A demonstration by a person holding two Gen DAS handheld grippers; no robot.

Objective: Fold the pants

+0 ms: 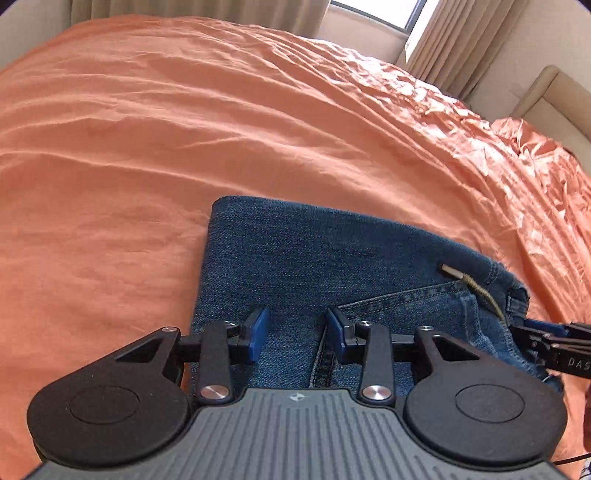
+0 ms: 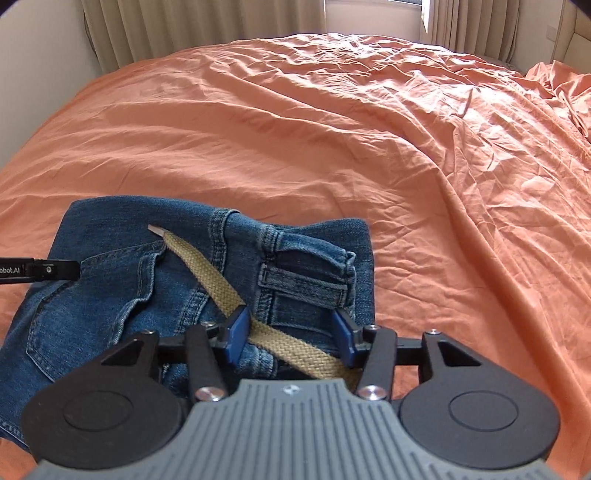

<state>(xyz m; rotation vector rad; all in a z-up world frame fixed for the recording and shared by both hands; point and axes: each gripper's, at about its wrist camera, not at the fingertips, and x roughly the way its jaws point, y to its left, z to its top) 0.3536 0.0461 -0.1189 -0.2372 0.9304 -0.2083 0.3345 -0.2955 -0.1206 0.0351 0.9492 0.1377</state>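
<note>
On the orange bed sheet (image 1: 147, 155), near its close edge, the jeans (image 1: 295, 251) lie folded into a compact denim block, waistband and belt loop (image 2: 299, 280) on the right side. Left claw (image 1: 297, 328) hovers over the block's near left part, jaws part open, nothing between the blue pads (image 1: 258, 328); whether they touch the denim cannot be told. Right claw (image 2: 291, 332) sits over the waistband end, jaws wider apart, the tan drawstring (image 2: 221, 280) running loose through the gap and not pinched. Main risk, as a judgement: if the right claw closes here it likely grabs the drawstring alone instead of the fabric stack, and a lift would drag the cord and skew the top layer. Second risk: the top flap near the pocket (image 2: 74, 325) looks puffy, so a one-sided pull could unroll the fold. The left claw's tip reaches in from the left in the right wrist view, so the two tools are close over one small bundle; a sideways sweep could knock them together. Room is otherwise generous: open wrinkled sheet ahead and to the right, curtains (image 2: 147, 29) and window (image 2: 373, 9) well beyond. Bundled sheet at far right (image 1: 535, 147) is well apart.
</note>
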